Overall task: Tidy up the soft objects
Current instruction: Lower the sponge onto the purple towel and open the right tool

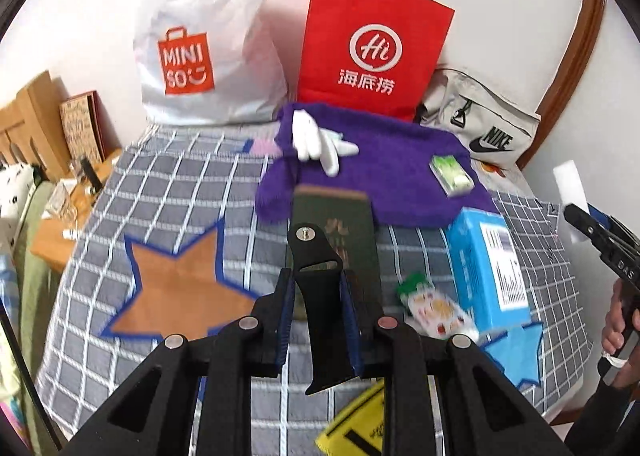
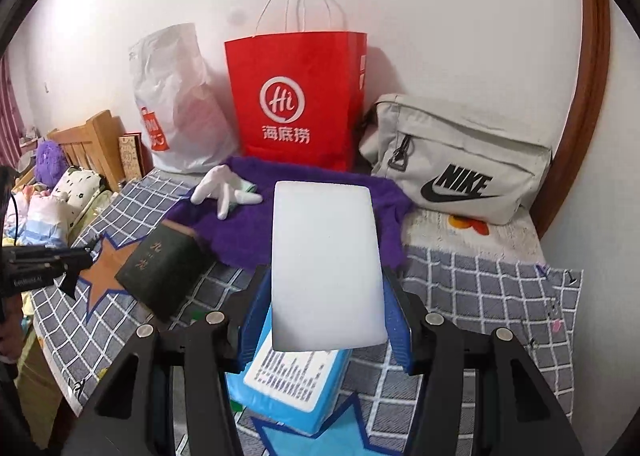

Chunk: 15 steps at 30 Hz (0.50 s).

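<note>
My left gripper (image 1: 318, 296) is shut on a black strap-like piece (image 1: 316, 288) and holds it above the checked bedspread (image 1: 180, 184). My right gripper (image 2: 326, 296) is shut on a white foam block (image 2: 326, 264), held up over a blue box (image 2: 288, 384). A purple fuzzy cloth (image 1: 380, 168) lies at the back with a white glove (image 1: 320, 140) and a green tissue pack (image 1: 450, 174) on it. The cloth (image 2: 248, 224) and glove (image 2: 224, 188) also show in the right wrist view. The right gripper with the foam block (image 1: 570, 192) shows at the right edge of the left wrist view.
A white Miniso bag (image 1: 200, 52), a red paper bag (image 1: 372, 44) and a grey Nike pouch (image 2: 460, 164) stand along the wall. A dark green book (image 2: 164, 268), the blue box (image 1: 488, 264), a snack packet (image 1: 436, 308) and a yellow item (image 1: 356, 424) lie on the bedspread. A wooden headboard (image 2: 92, 144) is left.
</note>
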### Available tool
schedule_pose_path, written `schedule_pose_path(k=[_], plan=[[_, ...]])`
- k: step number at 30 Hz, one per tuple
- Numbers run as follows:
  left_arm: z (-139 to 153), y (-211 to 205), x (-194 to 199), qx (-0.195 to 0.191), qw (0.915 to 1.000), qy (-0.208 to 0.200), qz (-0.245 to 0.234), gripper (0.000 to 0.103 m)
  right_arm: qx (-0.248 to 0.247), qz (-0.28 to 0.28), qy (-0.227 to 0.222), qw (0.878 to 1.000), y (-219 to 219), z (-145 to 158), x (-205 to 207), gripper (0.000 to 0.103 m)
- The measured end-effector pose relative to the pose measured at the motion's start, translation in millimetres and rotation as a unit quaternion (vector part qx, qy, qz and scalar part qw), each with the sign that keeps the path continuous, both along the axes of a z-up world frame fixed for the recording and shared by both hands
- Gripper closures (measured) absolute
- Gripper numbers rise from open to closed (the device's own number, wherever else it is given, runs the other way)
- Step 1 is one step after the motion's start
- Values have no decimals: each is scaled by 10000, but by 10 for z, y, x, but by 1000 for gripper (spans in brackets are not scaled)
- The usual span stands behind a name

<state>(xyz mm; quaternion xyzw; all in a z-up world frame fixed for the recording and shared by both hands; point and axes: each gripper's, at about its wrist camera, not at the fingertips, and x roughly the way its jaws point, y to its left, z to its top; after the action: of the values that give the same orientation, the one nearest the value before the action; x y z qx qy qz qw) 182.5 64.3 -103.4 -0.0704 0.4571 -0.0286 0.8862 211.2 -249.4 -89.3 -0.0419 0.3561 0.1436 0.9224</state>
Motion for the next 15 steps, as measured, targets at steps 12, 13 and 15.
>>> schedule_pose_path(k=[12,13,15], plan=[[101,-110,616,10,9996,-135,-244,80,85,-157,194,9997,-11,-100,394,50],[99,-114,662,6,9996,-140,-262,80,76,-152,207,9996,7,-114,444,50],[86,-121,756,17,9995,-160,-288,80,73,-147,244,9996,39,-133,533,50]])
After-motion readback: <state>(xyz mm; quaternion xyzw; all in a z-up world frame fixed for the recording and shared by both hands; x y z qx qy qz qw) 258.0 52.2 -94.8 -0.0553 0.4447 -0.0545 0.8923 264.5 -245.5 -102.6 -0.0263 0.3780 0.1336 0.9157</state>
